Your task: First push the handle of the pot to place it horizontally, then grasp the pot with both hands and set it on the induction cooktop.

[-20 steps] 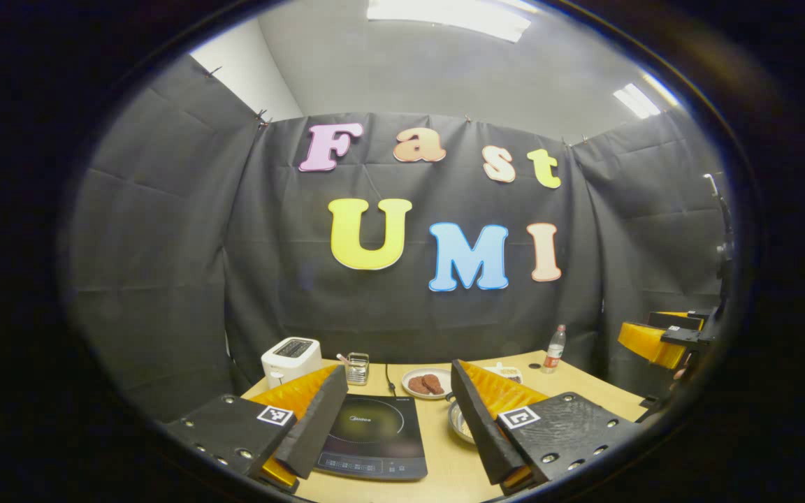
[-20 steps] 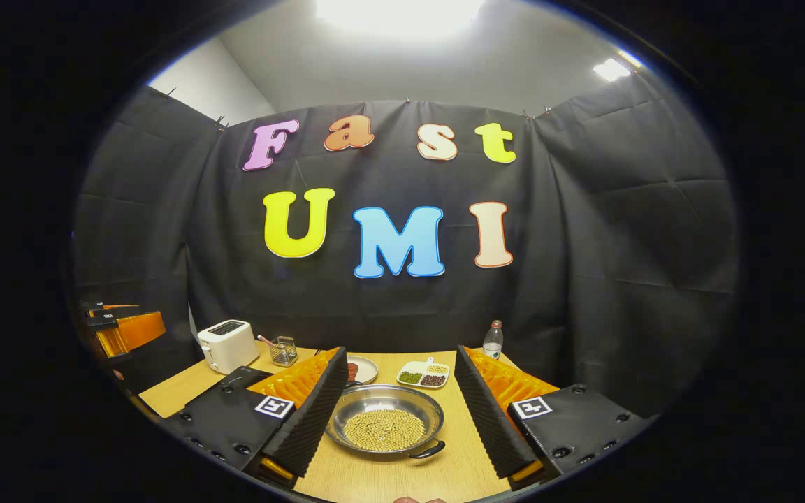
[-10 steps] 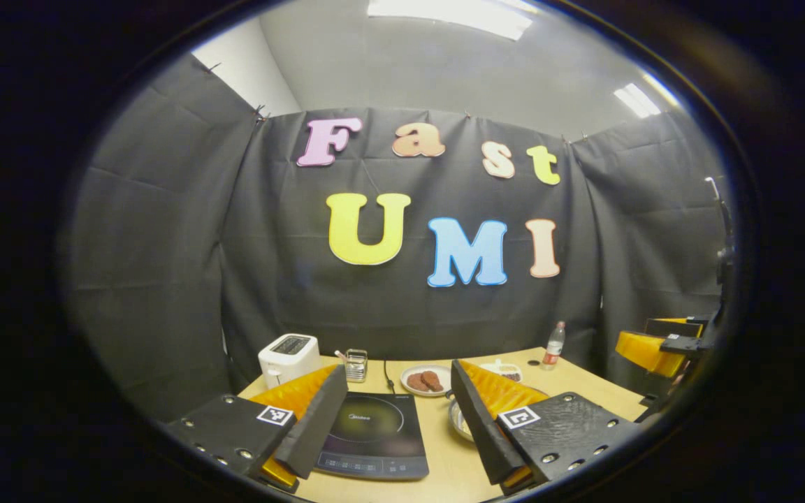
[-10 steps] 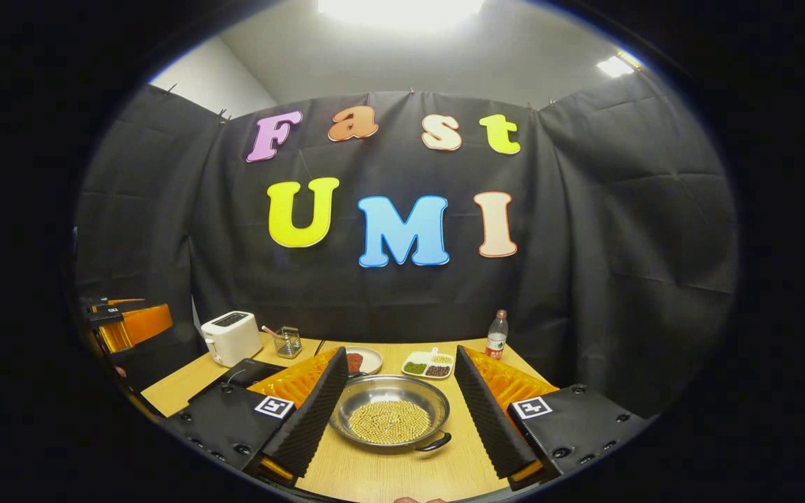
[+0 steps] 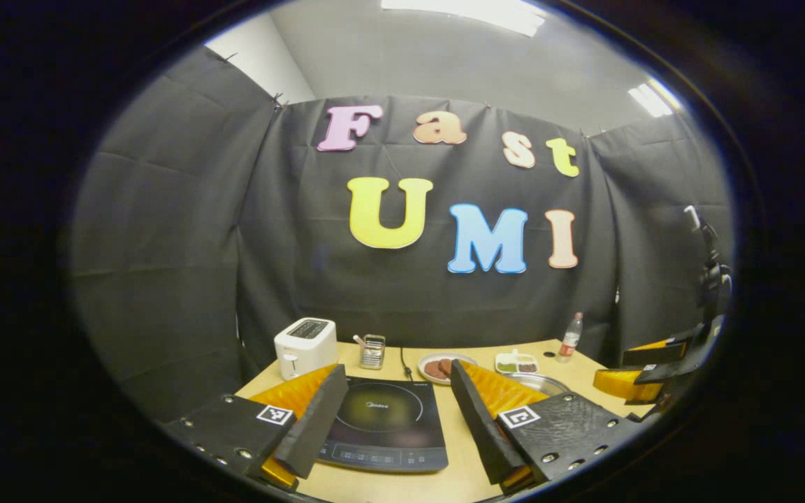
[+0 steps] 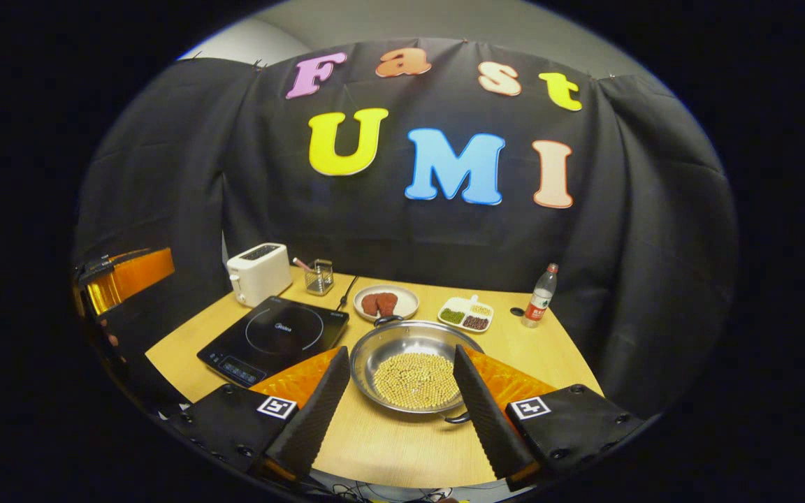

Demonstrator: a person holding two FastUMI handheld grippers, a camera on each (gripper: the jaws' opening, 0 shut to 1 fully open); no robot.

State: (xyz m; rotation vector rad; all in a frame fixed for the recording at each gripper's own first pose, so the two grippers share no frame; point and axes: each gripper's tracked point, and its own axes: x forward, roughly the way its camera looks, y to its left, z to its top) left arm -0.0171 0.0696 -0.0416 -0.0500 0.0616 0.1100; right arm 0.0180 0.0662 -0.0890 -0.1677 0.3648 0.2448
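Observation:
A steel pot (image 6: 413, 367) holding pale beans stands on the wooden table (image 6: 402, 447), right of the black induction cooktop (image 6: 277, 335). One pot handle (image 6: 388, 320) points to the far side; the near handle (image 6: 460, 418) peeks out beside a finger. My right gripper (image 6: 401, 353) is open, hovering over the pot's near half, its fingertips framing the rim. My left gripper (image 5: 397, 368) is open above the cooktop (image 5: 381, 423), nothing between its fingers. The pot's rim (image 5: 539, 383) shows behind the left gripper's right finger. The right gripper (image 5: 636, 370) appears at the far right there, the left gripper (image 6: 123, 276) at the far left.
Along the back stand a white toaster (image 6: 259, 272), a wire basket (image 6: 318, 276), a plate of meat (image 6: 386, 302), a divided dish of beans (image 6: 467, 314), a bottle cap (image 6: 516, 311) and a water bottle (image 6: 541, 286). Black cloth walls enclose the table.
The right gripper has tilted down and moved forward over the pot, so its fingertips now frame it. The left gripper shifted slightly right over the cooktop. Both stayed open.

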